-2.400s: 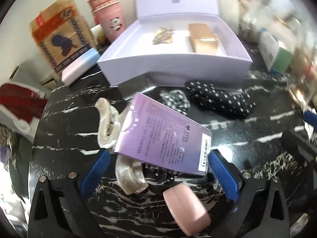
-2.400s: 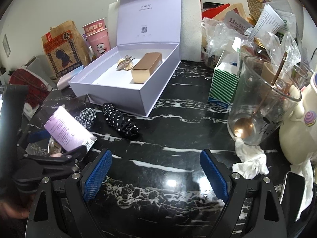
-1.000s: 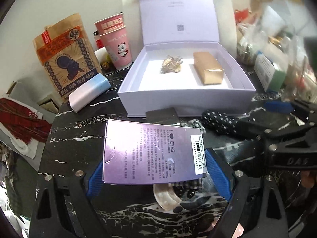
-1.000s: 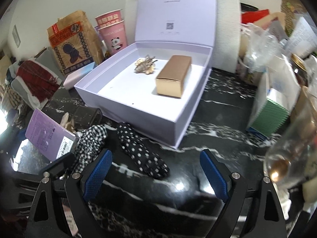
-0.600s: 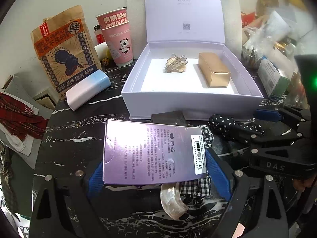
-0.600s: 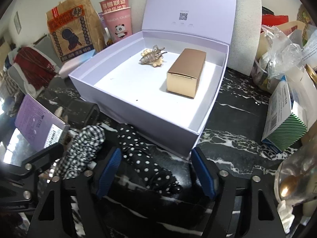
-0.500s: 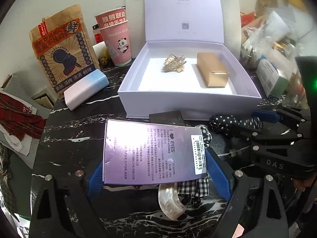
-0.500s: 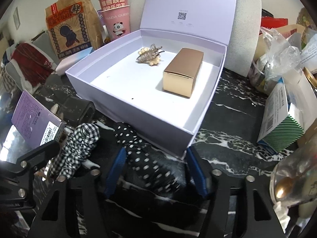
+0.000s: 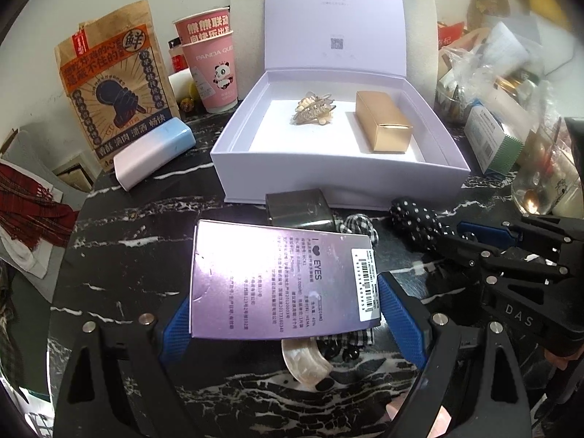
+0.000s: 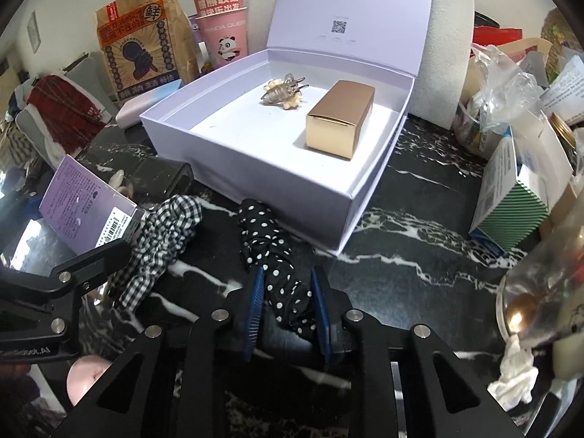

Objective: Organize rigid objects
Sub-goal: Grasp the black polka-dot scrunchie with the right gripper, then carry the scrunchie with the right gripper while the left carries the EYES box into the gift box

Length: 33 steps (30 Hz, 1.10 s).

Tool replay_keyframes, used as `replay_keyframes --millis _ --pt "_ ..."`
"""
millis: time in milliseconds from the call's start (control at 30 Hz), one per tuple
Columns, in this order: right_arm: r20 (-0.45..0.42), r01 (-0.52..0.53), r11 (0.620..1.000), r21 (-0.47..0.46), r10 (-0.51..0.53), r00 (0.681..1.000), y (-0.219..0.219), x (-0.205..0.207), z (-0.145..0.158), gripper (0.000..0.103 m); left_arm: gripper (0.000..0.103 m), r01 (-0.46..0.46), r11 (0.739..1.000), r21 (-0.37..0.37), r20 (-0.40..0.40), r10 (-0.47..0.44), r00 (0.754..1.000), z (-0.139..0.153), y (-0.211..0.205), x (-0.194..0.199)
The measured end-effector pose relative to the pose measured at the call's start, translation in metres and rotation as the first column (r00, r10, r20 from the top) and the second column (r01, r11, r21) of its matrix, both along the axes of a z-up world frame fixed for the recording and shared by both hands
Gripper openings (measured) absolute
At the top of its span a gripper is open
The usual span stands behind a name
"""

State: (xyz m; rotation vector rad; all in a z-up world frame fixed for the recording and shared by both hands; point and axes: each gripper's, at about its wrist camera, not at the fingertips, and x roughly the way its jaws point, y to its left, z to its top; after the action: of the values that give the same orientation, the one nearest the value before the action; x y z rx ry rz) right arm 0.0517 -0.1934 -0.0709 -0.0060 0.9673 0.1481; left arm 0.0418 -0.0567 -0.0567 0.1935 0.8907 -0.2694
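My left gripper is shut on a flat purple box, held level above the black marble table. The same purple box shows at the left of the right wrist view. My right gripper is closing on a black polka-dot scrunchie, its blue pads touching the cloth on both sides. That scrunchie lies just in front of an open lilac box. Inside the box are a gold carton and a hair claw.
A checked scrunchie, a dark case and a pearly hair clip lie under and beside the purple box. A paper bag, pink cups, a blue-white pack, a green striped carton and a glass crowd the edges.
The right gripper came down over the polka-dot scrunchie and its jaws swung from wide apart to close around it. The left gripper lifted the purple box earlier and now holds it still.
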Motion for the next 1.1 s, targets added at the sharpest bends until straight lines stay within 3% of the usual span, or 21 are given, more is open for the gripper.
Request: replay_keyframes --millis 133,267,300,400,567,600,633,700,1100 --pt "0.004 -0.001 1.000 0.022 0.001 1.000 -0.001 -0.009 0.004 0.018 0.091 -0.007 1.000 -0.011 -0.005 0.007 1.000 0.000 0.002 -0.003" --pt "0.008 -0.033 0.999 0.004 0.033 0.999 0.008 -0.017 0.003 0.021 0.091 -0.008 1.000 -0.027 -0.014 0.007 1.000 -0.001 0.005 -0.006" --pt "0.004 -0.030 1.000 0.004 0.030 1.000 0.009 -0.017 0.002 0.023 0.091 -0.009 0.999 -0.031 -0.014 0.008 1.000 -0.001 0.006 -0.006" --pt "0.001 -0.011 0.999 0.031 0.011 1.000 0.007 -0.013 0.001 0.053 0.091 -0.014 0.999 -0.043 -0.018 0.013 1.000 0.000 0.009 -0.007" --pt "0.013 -0.033 0.999 0.019 0.033 0.999 0.013 -0.004 -0.001 0.053 0.091 -0.026 0.999 -0.042 -0.006 0.025 1.000 0.004 0.012 -0.009" --pt "0.004 -0.031 0.999 0.012 0.031 1.000 0.015 -0.001 -0.004 0.051 0.091 -0.029 0.999 -0.042 -0.004 0.029 1.000 0.004 0.012 -0.010" --pt "-0.004 -0.028 1.000 0.010 0.028 1.000 0.016 0.001 -0.006 0.034 0.091 -0.031 0.999 -0.042 -0.004 0.031 1.000 0.004 0.013 -0.010" --pt "-0.021 -0.018 1.000 0.004 0.018 1.000 0.017 0.003 -0.010 0.018 0.091 -0.038 0.998 -0.045 -0.004 0.038 0.999 0.005 0.015 -0.009" --pt "0.011 0.008 0.998 0.060 -0.008 1.000 0.006 -0.017 0.008 0.015 0.091 -0.027 0.997 -0.067 0.007 0.028 1.000 0.016 0.015 -0.011"
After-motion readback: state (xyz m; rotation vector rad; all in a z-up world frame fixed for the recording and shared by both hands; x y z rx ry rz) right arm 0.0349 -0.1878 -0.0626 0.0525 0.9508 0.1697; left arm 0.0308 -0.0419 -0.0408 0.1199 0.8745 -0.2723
